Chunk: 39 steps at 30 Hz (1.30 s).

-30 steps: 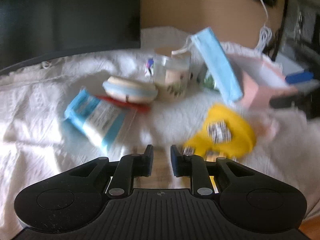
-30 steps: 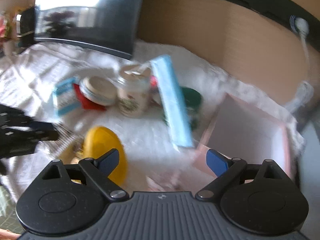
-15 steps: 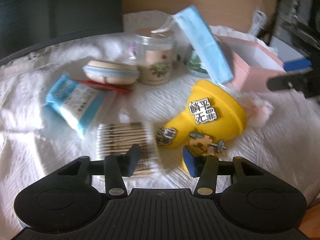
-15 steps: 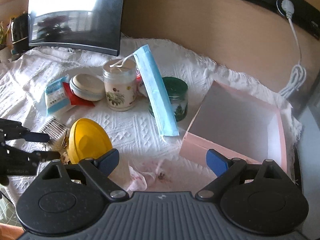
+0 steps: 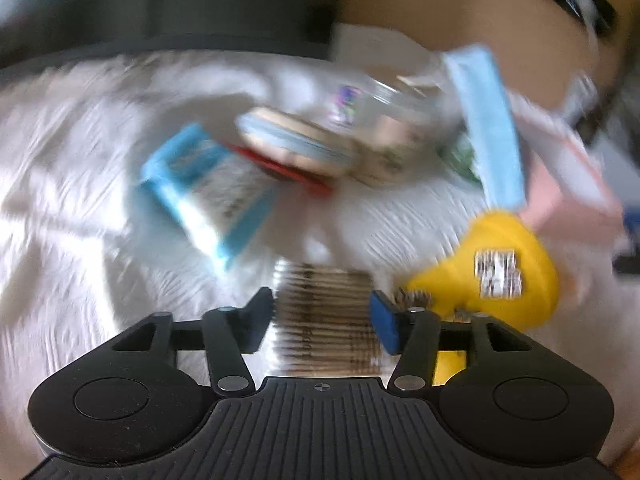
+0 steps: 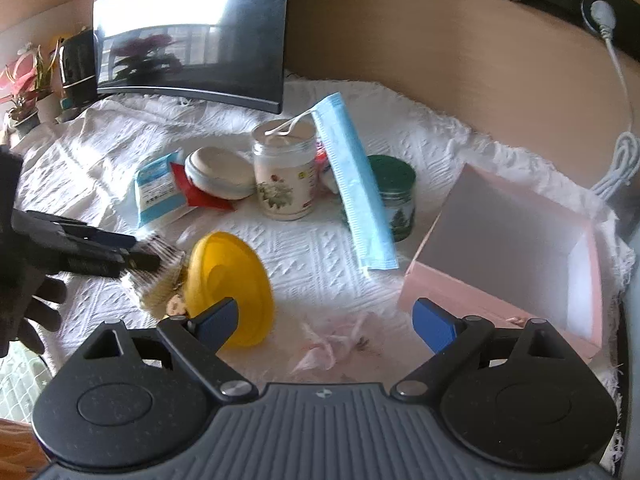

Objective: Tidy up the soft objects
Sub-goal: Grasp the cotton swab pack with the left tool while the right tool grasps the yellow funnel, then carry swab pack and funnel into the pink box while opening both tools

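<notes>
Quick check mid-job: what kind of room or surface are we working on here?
Probably a home desk or dresser top, covered by a white textured cloth. A dark monitor stands at the back, potted plants at far left, a wall plug with white cable.

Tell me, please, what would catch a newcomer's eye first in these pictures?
Probably the bright yellow cap, lying on the white cloth near the middle. Next, the blue face mask leaning against the green jar, and the open pink box at the right.
</notes>
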{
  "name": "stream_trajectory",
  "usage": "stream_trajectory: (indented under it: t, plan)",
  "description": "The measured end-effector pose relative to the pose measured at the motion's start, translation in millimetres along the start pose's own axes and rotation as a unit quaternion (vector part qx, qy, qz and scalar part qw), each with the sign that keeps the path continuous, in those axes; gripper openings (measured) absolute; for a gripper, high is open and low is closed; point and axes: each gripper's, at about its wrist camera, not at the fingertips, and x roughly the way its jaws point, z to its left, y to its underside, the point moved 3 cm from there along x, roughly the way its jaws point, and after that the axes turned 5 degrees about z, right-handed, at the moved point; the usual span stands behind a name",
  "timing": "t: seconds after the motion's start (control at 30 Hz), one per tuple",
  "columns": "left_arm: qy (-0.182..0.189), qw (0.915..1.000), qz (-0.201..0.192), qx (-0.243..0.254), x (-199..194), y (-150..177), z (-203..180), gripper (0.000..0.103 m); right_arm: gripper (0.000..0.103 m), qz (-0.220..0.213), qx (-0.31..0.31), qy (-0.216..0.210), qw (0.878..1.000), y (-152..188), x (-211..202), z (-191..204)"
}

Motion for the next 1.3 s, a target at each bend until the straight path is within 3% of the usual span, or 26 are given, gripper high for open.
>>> stream_trajectory:
  t: [0.1, 0.3, 0.37, 0.47, 0.57, 0.63, 0.73, 0.87, 0.97, 1.1, 1.17, 1.2, 1.23, 1.3]
  plan:
    - [-0.010, 0.9991, -0.014, 0.038, 0.9, 2.8, -12.7, 0.064, 0.095, 0.002, -0.002, -0.004, 1.000, -1.0, 1.4, 2.7]
    - [0.031, 0.9989, -0.004, 0.035, -2.9, 5.7, -11.7, 0.072, 0.095, 0.001, -0.028, -0.030, 0.999, -9.9, 8.7, 26.4]
    - [0.053, 0.9986, -0.008, 0.005, -8.0, 3.4, -3.0, 0.071, 0.094, 0.000, -0.033, -0.048, 0.998, -13.7, 11.7, 37.3]
    - [0.063, 0.9978, -0.019, -0.006, -16.4, 0.8, -1.1, 0.071, 0.076, 0.009, -0.033, -0.073, 0.997, -20.9, 22.3, 49.7]
    - [0.039, 0.9988, -0.018, 0.026, -16.3, 1.6, -11.8, 0.071, 0.054, 0.051, -0.023, -0.093, 0.994, -25.5, 48.1, 55.2]
    - [0.015, 0.9989, -0.013, 0.041, -12.2, 2.6, -17.7, 0.071, 0.024, 0.083, -0.010, -0.107, 0.991, -26.0, 61.9, 54.5]
    - [0.008, 0.9989, -0.006, 0.046, -4.6, 6.6, -23.2, 0.072, 0.019, 0.082, -0.005, -0.115, 0.990, -25.8, 52.9, 51.0]
    - [-0.007, 0.9968, -0.021, 0.076, 0.5, 12.1, -34.7, 0.075, 0.011, 0.048, -0.021, -0.087, 0.995, -28.6, 28.4, 41.2]
    - [-0.024, 0.9974, -0.030, 0.061, 4.1, 8.9, -30.8, 0.075, 0.010, 0.035, -0.014, -0.077, 0.996, -32.2, 13.8, 30.5]
    - [-0.005, 0.9994, -0.018, 0.029, 8.0, 4.4, -29.0, 0.073, 0.012, 0.039, 0.006, -0.089, 0.995, -28.3, 11.6, 21.6]
    - [-0.003, 0.9997, -0.014, 0.023, 8.8, 2.3, -29.9, 0.074, 0.034, 0.039, 0.025, -0.097, 0.994, -23.7, 11.3, 16.5]
    - [-0.003, 0.9997, -0.012, 0.020, 9.4, 1.7, -30.1, 0.074, 0.057, 0.035, 0.030, -0.100, 0.994, -21.7, 9.2, 15.3]
    - [-0.005, 0.9997, -0.013, 0.019, 10.4, 1.5, -31.0, 0.074, 0.067, 0.028, 0.033, -0.101, 0.994, -19.6, 6.7, 13.9]
    - [-0.007, 0.9996, -0.017, 0.021, 12.0, 1.4, -33.6, 0.077, 0.068, 0.027, 0.026, -0.097, 0.995, -16.7, 8.2, 17.5]
